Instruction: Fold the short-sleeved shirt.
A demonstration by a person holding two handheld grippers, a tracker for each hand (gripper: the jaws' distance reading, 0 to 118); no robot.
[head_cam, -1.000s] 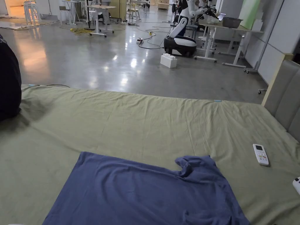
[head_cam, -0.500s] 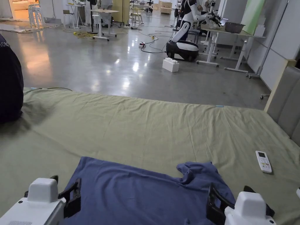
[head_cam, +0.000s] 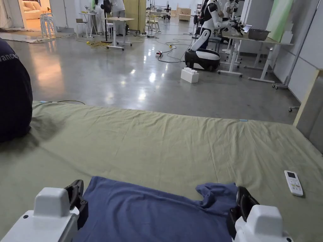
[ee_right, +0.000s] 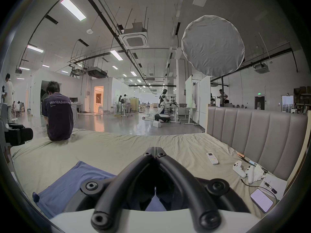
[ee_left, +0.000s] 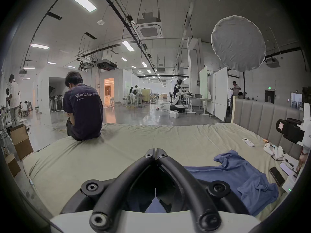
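On the green bed sheet (head_cam: 164, 141), blue shirt (head_cam: 151, 214) between left gripper (ee_left: 156, 152) and right gripper (ee_right: 154, 150), both closed, empty

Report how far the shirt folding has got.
Done: the blue shirt lies spread on the green bed sheet, one sleeve bunched. In hand: the left gripper and right gripper hover above it, jaws closed, gripping nothing. Left: every fold.
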